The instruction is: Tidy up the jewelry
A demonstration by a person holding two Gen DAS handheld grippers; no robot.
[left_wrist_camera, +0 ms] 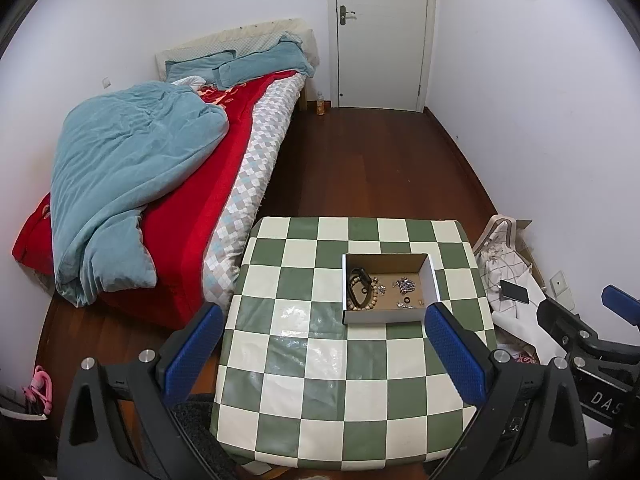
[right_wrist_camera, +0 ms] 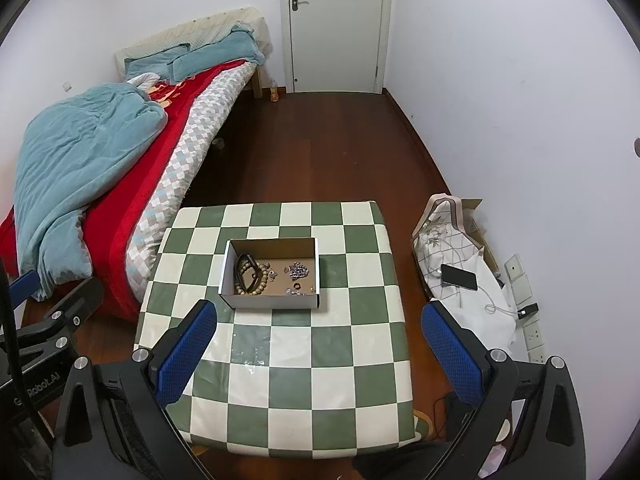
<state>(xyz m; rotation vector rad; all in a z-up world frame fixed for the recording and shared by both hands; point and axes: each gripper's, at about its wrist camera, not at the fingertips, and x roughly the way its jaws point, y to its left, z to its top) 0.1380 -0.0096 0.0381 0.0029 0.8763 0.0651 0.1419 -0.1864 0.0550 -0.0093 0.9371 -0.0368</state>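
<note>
A shallow cardboard box [left_wrist_camera: 384,316] [right_wrist_camera: 272,302] sits on the green-and-white checkered table [left_wrist_camera: 304,360] [right_wrist_camera: 320,360]. Inside lie a wooden bead bracelet [left_wrist_camera: 370,298] [right_wrist_camera: 262,278], a black band [left_wrist_camera: 357,280] [right_wrist_camera: 245,266], a silver chain pile [left_wrist_camera: 405,285] [right_wrist_camera: 297,270] and small rings [left_wrist_camera: 407,300] [right_wrist_camera: 296,287]. My left gripper [left_wrist_camera: 324,344] is open and empty, held above the table's near half. My right gripper [right_wrist_camera: 320,340] is open and empty, also above the near half, behind the box. The right gripper shows at the left view's right edge [left_wrist_camera: 592,320]. The left gripper shows at the right view's left edge [right_wrist_camera: 44,312].
A bed [left_wrist_camera: 160,184] [right_wrist_camera: 100,168] with a teal duvet stands left of the table. A cloth bag with a phone [left_wrist_camera: 514,291] [right_wrist_camera: 459,276] lies on the floor to the right, by wall sockets [right_wrist_camera: 528,320]. A closed white door [left_wrist_camera: 382,32] [right_wrist_camera: 336,24] is at the back.
</note>
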